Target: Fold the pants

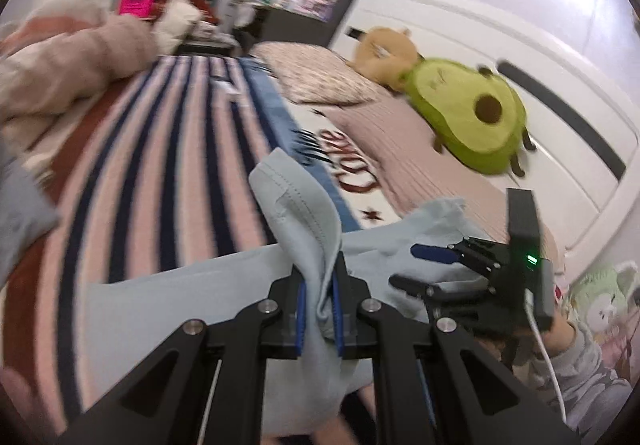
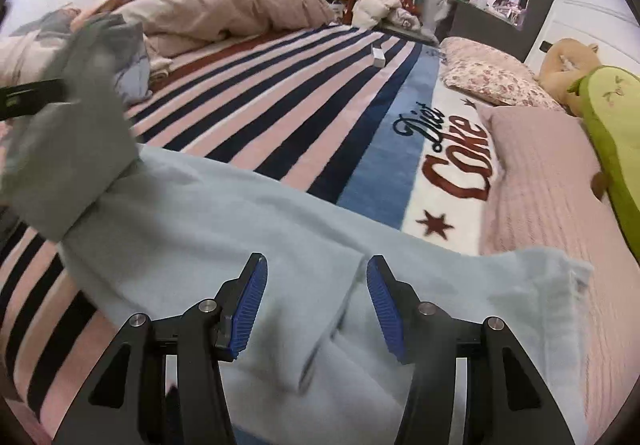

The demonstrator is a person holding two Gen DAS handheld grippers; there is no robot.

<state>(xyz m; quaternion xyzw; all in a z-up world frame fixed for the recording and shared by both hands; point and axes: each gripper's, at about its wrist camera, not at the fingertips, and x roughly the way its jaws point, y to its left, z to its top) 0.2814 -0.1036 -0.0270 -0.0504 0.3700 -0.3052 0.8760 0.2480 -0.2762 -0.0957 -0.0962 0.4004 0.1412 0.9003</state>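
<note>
Pinching one pants (image 1: 312, 229) hem, left tool (image 1: 319, 309); right tool (image 2: 316, 299) spread (two tools).

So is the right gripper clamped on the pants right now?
No, the right gripper has its jaws spread apart above the pale blue pants, gripping nothing.

The bed (image 2: 532, 205) carries a striped Diet Coke blanket (image 2: 280, 105) — on it pale blue pants (image 2: 240, 213), a rumpled duvet (image 2: 224, 9), pillows (image 2: 488, 75) and an avocado plush (image 2: 616, 133).
</note>
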